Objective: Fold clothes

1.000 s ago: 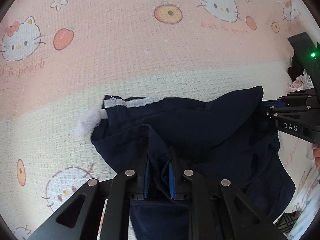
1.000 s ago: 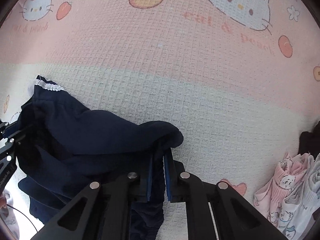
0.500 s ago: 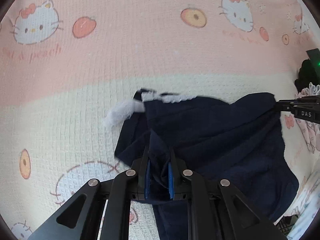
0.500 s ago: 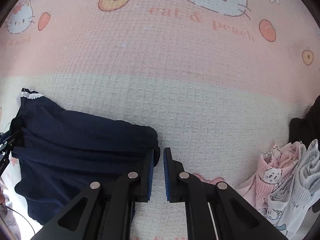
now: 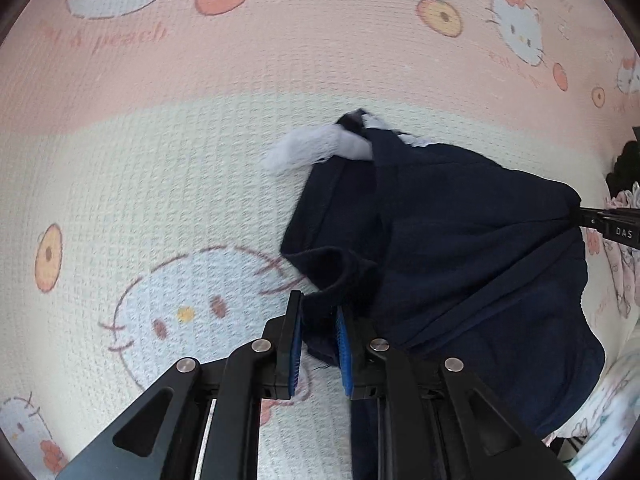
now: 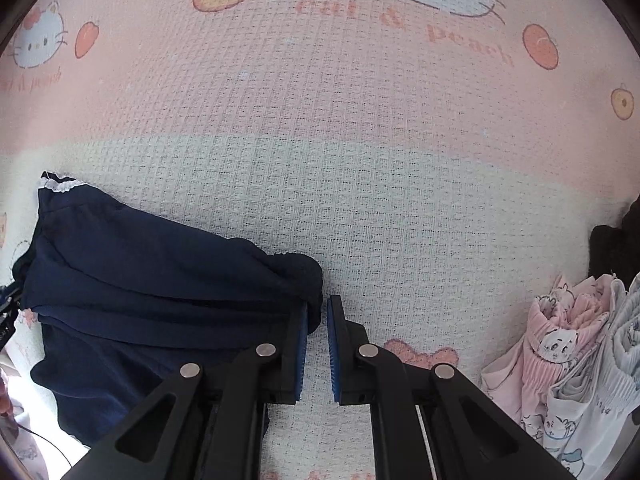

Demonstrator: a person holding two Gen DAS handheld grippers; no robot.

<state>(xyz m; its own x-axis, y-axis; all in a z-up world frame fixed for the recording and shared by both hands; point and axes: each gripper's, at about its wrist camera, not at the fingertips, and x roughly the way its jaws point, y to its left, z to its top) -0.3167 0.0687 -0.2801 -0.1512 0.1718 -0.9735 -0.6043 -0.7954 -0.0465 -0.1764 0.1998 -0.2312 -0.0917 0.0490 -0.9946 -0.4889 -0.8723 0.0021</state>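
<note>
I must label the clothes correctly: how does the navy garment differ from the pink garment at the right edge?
The navy garment is plain dark with a white frilled edge; the pink garment is pale with small animal prints. The navy garment is stretched between the left gripper and the right gripper; the pink garment lies crumpled, untouched. Both rest on the printed blanket.

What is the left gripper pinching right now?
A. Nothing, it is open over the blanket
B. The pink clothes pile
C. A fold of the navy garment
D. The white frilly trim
C: in the left wrist view, the left gripper's blue pads squeeze a fold of the navy garment.
</note>
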